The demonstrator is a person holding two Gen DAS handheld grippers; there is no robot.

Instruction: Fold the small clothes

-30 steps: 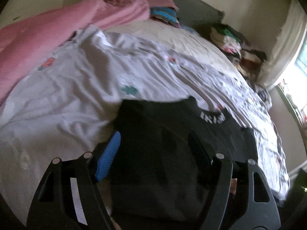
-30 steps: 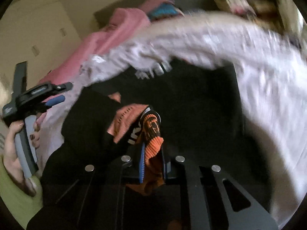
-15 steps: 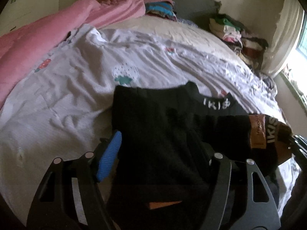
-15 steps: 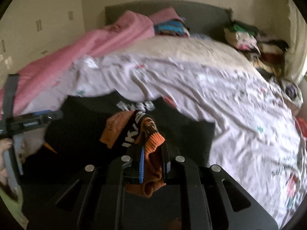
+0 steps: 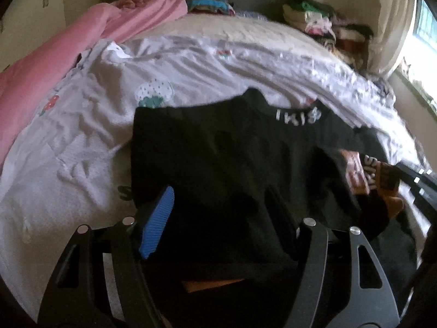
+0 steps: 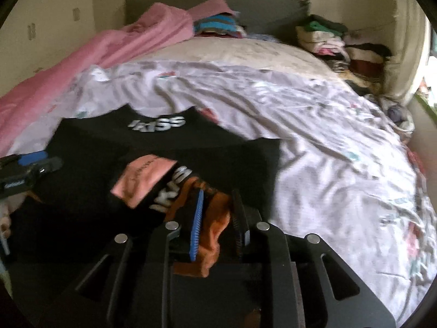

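Note:
A black garment [image 5: 224, 164] with white lettering at its neck and orange trim lies on the bed; it also shows in the right wrist view [image 6: 164, 147]. My left gripper [image 5: 221, 199] is open, its fingers spread over the garment's near part. My right gripper [image 6: 218, 205] has its jaws a little apart with the garment's orange cuff [image 6: 213, 227] between them. The cuff and an orange label [image 6: 144, 175] lie folded over the black body. The right gripper shows at the right edge of the left wrist view [image 5: 418, 186].
The bed has a white printed sheet [image 6: 327, 136]. A pink blanket [image 5: 68, 49] runs along the left side. Stacks of folded clothes sit by the headboard [image 6: 215, 24] and at the far right [image 6: 341, 43]. A window is at the right.
My right gripper carried the orange cuff across and down onto the black body. Its jaws have parted slightly. The left gripper stayed open over the garment and tilted a little.

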